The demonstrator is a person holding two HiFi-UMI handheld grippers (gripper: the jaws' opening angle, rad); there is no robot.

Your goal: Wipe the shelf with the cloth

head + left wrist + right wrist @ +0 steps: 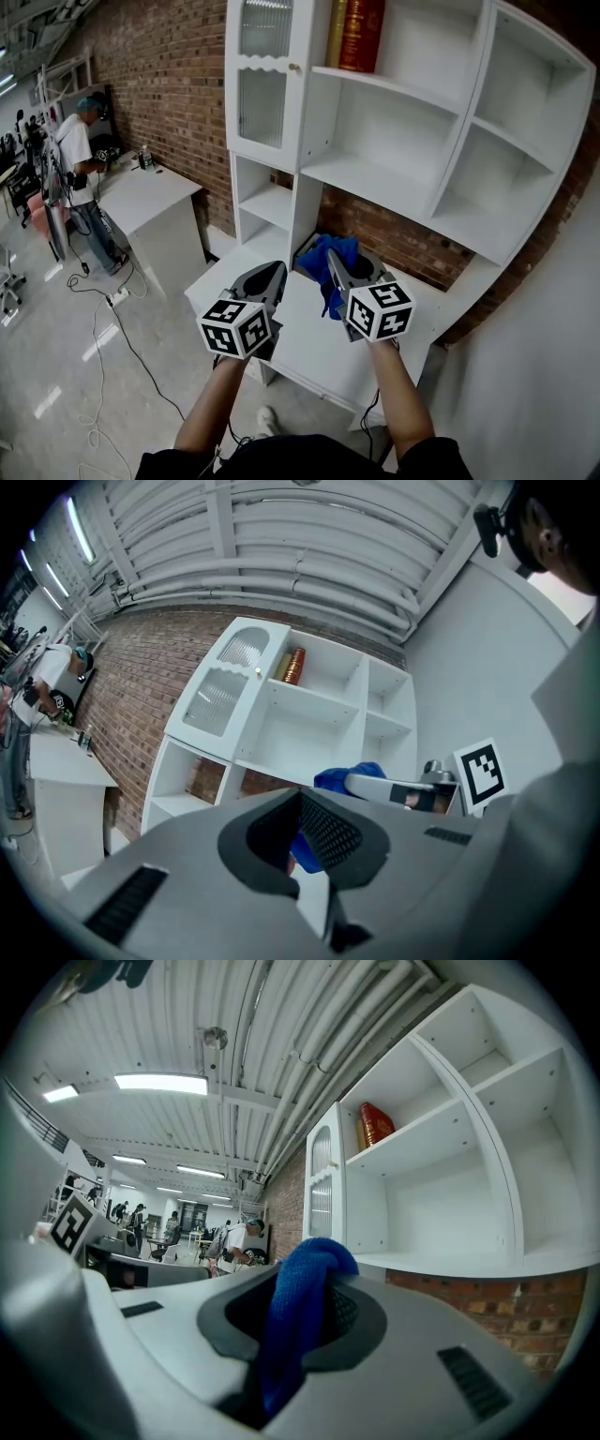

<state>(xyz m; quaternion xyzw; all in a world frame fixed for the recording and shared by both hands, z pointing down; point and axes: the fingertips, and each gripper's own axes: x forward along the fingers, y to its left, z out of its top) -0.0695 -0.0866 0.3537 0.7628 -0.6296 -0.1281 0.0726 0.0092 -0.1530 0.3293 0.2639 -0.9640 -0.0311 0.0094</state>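
Observation:
A tall white shelf unit (pixel 375 187) stands against a brick wall, with open compartments and a low ledge (pixel 309 337) at its foot. My right gripper (pixel 336 258) is shut on a blue cloth (pixel 330 246) and hovers over that ledge. In the right gripper view the cloth (pixel 295 1326) bunches up between the jaws of the right gripper (pixel 314 1274), with the shelf (pixel 450 1260) beyond. My left gripper (pixel 277 269) is close beside it on the left, jaws together and holding nothing. In the left gripper view the left gripper (pixel 300 794) points at the shelf (pixel 309 700), with the cloth (pixel 352 775) showing behind.
Red and gold books (pixel 361 33) stand in the top compartment. A glass-fronted door (pixel 262 75) closes the upper left part. To the left is a white desk (pixel 145 192) with a person (pixel 80 159) standing at it. Cables (pixel 103 309) trail across the floor.

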